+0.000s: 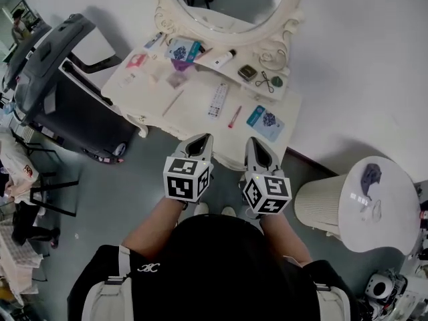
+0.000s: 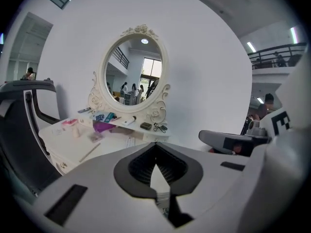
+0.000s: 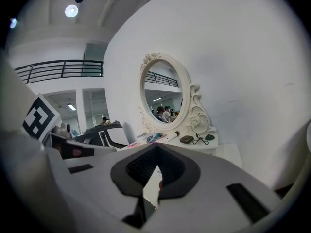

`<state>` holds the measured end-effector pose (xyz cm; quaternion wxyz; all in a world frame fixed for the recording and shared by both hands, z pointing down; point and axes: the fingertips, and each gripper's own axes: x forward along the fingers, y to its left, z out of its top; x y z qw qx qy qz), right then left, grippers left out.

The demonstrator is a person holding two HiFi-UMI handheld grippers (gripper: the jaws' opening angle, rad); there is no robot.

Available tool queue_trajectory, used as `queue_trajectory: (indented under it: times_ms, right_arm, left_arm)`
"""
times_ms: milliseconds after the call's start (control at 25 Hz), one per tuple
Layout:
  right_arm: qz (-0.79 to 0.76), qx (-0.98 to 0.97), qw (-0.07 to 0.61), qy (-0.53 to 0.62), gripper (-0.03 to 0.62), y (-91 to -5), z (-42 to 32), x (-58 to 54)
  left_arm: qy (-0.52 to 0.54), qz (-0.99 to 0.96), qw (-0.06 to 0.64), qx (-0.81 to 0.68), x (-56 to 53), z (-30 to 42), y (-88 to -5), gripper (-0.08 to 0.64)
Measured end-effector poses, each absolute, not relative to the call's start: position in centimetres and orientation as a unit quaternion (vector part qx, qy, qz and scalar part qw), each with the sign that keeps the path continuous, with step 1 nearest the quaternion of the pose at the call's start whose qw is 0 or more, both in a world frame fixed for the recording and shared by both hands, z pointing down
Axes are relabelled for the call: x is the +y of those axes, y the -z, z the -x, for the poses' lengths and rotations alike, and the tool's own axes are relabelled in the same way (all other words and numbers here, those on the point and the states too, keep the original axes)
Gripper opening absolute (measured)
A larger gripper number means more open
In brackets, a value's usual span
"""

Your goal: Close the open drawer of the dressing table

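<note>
- Since a push needs no grip, the left hand-held gripper (image 1: 200, 141) and right hand-held gripper (image 1: 258, 144) are held pressed together, empty, over the dressing table (image 1: 194, 109).
- Its drawer, hidden beneath them, cannot be judged.

Cluttered cream dressing table (image 1: 197, 116) stands against the white wall.
</note>
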<state>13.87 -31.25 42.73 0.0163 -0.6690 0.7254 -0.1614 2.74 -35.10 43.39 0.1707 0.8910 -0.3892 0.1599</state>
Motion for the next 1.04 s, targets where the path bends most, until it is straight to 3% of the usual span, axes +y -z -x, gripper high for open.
queue_trajectory:
  times_ms: [280, 1040]
  right_arm:
    - [0.659, 0.737, 0.024, 0.151, 0.008, -40.7, -13.9, -32.3]
    - [0.649, 0.747, 0.018, 0.142, 0.008, -40.7, -13.7, -31.9]
  left_arm:
    - [-0.153, -0.892, 0.137, -0.403, -35.4, -3.5, -40.8, 0.008]
    - [-0.154, -0.891, 0.145, -0.401, -34.5, -4.3, -40.8, 0.008]
